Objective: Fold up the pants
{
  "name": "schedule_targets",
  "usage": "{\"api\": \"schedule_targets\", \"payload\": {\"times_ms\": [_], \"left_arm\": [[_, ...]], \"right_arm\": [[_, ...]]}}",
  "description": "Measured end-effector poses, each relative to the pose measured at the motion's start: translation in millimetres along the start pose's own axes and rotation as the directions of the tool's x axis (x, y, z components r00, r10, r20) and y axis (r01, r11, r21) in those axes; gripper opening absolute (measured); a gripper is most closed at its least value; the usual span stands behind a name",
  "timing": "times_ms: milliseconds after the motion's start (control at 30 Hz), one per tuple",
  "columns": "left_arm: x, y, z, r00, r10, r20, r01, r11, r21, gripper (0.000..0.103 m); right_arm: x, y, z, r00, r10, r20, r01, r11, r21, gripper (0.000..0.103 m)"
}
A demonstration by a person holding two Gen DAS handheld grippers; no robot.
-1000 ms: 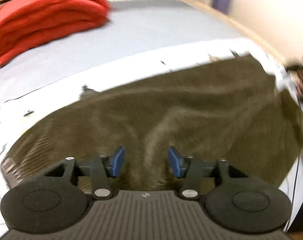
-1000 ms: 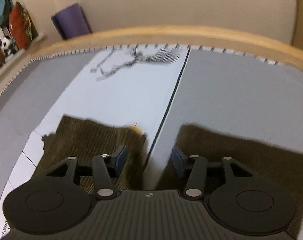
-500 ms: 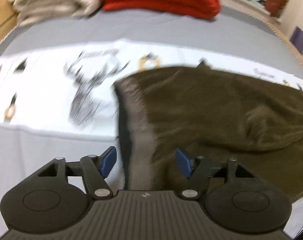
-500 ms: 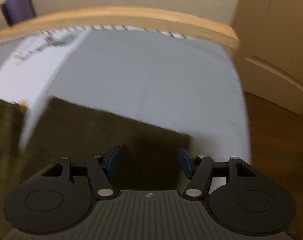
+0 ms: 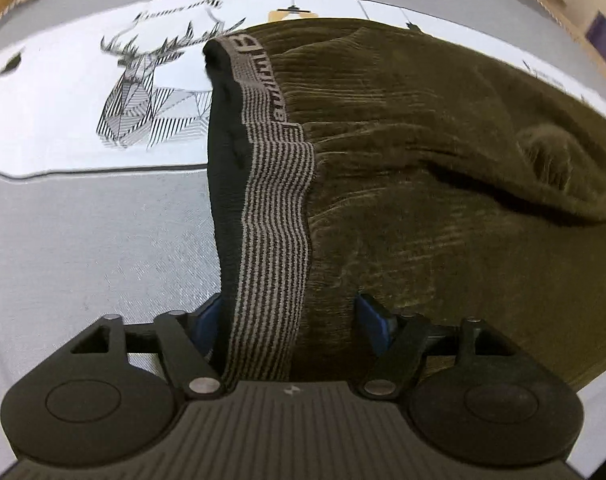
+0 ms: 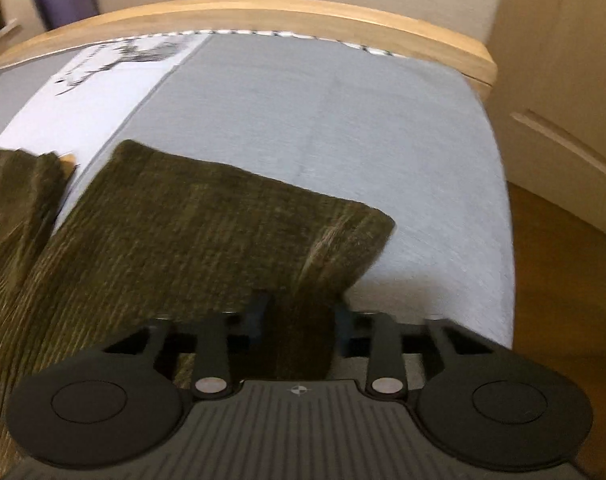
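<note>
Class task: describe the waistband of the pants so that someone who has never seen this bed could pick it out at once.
Start at the grey bed cover and find the olive corduroy pants lying on it, beside a white panel with a line-drawn stag. The waistband is the strip along their left edge, the only part with fine stripes and woven lettering.

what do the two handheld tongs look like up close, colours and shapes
Both match: matte black ribbed body with a small centre mark, two round black discs at the sides, black linkage arms on silver pivot pins. The left tongs carry blue pads; the right tongs' pads look dark, blurred. No cables, hands or sleeves visible.
</note>
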State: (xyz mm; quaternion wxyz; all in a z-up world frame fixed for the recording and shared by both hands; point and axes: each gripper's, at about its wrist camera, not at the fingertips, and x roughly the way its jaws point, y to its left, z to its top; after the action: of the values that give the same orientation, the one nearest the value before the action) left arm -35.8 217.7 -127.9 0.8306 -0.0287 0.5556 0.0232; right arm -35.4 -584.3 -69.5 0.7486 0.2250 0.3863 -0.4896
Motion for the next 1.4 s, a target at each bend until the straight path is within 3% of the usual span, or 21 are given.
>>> {"api": "schedule_targets", "payload": {"times_ms": [67, 133, 233, 400, 500, 600, 700, 733, 833, 933, 1033, 1167, 1300, 1400], "left_arm": [[-4.9, 1.6, -1.8, 1.000, 0.021, 0.006, -0.021, 0.999, 0.029, 0.045], [-12.9, 6.1, -3.0, 1.000, 0.018, 0.016, -0.018, 0.999, 0.045, 0.035], [-24.7, 3.6, -10.7, 0.999, 0.034, 0.033, -0.038, 0.992, 0.118, 0.030], [-39.6, 13.6, -28.6, 0.997, 0.075, -0.026, -0.070, 0.983, 0.168, 0.029], [-41.5, 18.3, -38.4, 0.991, 0.101, -0.082, -0.082, 0.976, 0.203, 0.030], [-47.3, 12.7, -36.5, 0.987, 0.142, -0.076, -0.121, 0.965, 0.233, 0.043], [-72.1, -5.1, -21.5, 0.974, 0.222, 0.044, -0.225, 0.935, 0.273, 0.051], [-83.2, -10.0, -15.3, 0.971, 0.222, 0.088, -0.238, 0.935, 0.264, 0.058], [-120.6, -22.3, 5.2, 0.962, 0.157, 0.223, -0.203, 0.959, 0.199, 0.074], [-147.2, -34.2, 28.5, 0.943, 0.113, 0.314, -0.161, 0.978, 0.131, 0.075], [-162.1, -39.3, 49.4, 0.935, 0.062, 0.349, -0.087, 0.995, 0.058, 0.075], [-177.9, -39.3, 72.7, 0.918, 0.019, 0.395, 0.009, 0.998, -0.070, 0.075], [-180.1, -60.3, 95.7, 0.888, 0.036, 0.458, 0.018, 0.993, -0.112, 0.075], [-184.0, -81.8, 100.9, 0.874, 0.043, 0.484, 0.028, 0.990, -0.139, 0.075]], "right_arm": [[1.3, -0.1, 6.4, 1.000, 0.017, -0.002, -0.017, 1.000, -0.020, 0.017], [2.0, -2.6, 8.6, 0.999, 0.038, -0.013, -0.038, 0.999, -0.021, 0.011], [0.2, -4.0, 11.0, 0.998, 0.059, -0.023, -0.060, 0.997, -0.043, 0.009], [-11.2, -5.8, 10.2, 0.995, 0.093, -0.029, -0.096, 0.989, -0.110, 0.008], [-7.6, -2.8, 4.2, 0.992, 0.053, -0.118, -0.080, 0.969, -0.236, 0.008], [-9.5, -3.8, 1.1, 0.990, 0.020, -0.140, -0.062, 0.950, -0.307, 0.008], [-14.6, -10.4, 1.8, 0.990, 0.001, -0.138, -0.041, 0.958, -0.284, 0.012], [-18.0, -13.4, 4.1, 0.992, -0.001, -0.130, -0.032, 0.967, -0.251, 0.016], [-37.3, -13.8, 10.4, 0.999, -0.009, -0.041, 0.001, 0.980, -0.199, 0.022], [-75.1, -4.4, 13.3, 0.991, 0.017, 0.130, 0.009, 0.980, -0.197, 0.028], [-123.5, 12.9, 9.5, 0.947, 0.125, 0.295, -0.054, 0.970, -0.237, 0.034], [-191.6, 40.8, -2.0, 0.863, 0.344, 0.371, -0.235, 0.922, -0.308, 0.040], [-253.0, 74.0, -25.4, 0.759, 0.566, 0.321, -0.425, 0.805, -0.414, 0.048], [-274.3, 102.6, -44.2, 0.704, 0.677, 0.215, -0.528, 0.701, -0.480, 0.049]]}}
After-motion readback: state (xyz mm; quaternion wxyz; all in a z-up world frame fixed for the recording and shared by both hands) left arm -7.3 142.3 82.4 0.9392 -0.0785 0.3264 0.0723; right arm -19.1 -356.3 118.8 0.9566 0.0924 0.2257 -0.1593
